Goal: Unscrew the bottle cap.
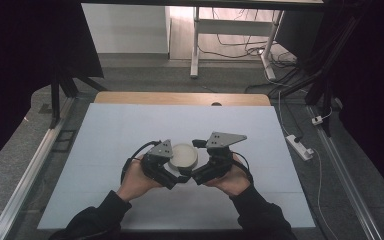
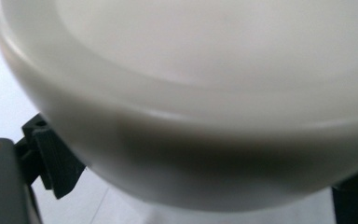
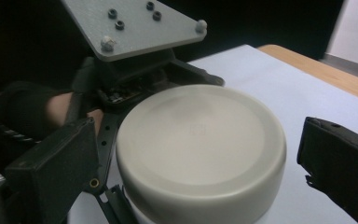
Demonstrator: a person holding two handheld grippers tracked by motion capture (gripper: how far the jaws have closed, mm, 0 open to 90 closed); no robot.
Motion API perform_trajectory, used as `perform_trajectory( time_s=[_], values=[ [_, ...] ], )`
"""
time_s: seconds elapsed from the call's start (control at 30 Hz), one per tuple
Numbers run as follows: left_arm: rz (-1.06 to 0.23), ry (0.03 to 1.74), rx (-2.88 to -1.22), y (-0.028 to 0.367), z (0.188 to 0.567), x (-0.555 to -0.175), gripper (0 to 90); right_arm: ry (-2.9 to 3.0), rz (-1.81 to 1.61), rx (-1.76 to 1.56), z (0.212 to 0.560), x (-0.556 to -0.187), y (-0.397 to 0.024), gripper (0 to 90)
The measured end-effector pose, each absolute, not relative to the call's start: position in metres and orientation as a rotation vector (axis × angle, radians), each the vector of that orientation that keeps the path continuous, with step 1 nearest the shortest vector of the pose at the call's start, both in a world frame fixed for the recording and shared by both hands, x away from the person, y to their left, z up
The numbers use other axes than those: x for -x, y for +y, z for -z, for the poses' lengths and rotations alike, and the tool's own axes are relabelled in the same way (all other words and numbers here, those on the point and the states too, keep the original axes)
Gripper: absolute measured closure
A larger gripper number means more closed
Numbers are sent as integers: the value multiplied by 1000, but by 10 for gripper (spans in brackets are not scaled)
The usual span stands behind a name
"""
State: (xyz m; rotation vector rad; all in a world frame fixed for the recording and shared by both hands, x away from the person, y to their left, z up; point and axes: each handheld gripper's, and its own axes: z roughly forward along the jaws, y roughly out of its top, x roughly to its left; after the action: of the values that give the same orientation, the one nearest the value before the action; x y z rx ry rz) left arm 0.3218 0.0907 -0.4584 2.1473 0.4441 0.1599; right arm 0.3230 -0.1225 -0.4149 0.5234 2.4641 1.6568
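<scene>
We see one round, smooth, matte off-white container [image 1: 184,155] with a flat lid, on the pale bench [image 1: 110,135] between two hand-held grippers. The left hand-held gripper [image 1: 172,176] spreads ridged black jaws around its side; the right hand-held gripper [image 1: 192,176] stands open, jaws flanking it without touching.

No text, label or number can be read on anything here.
</scene>
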Motion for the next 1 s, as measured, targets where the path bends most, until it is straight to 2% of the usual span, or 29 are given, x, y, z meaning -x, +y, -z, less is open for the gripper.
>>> perform_trajectory(
  time_s=[0.27,0.43,1.0],
  values=[
    [-250,508,-2173,83,456,-316,78,2388,-1583,-639,425,-319,-110,40],
    [-237,493,-2171,82,457,-316,78,2370,-1554,-621,427,-316,-106,65],
    [-8,253,-2181,90,459,-323,78,2559,-1714,-410,428,-325,-119,74]
  ],
)
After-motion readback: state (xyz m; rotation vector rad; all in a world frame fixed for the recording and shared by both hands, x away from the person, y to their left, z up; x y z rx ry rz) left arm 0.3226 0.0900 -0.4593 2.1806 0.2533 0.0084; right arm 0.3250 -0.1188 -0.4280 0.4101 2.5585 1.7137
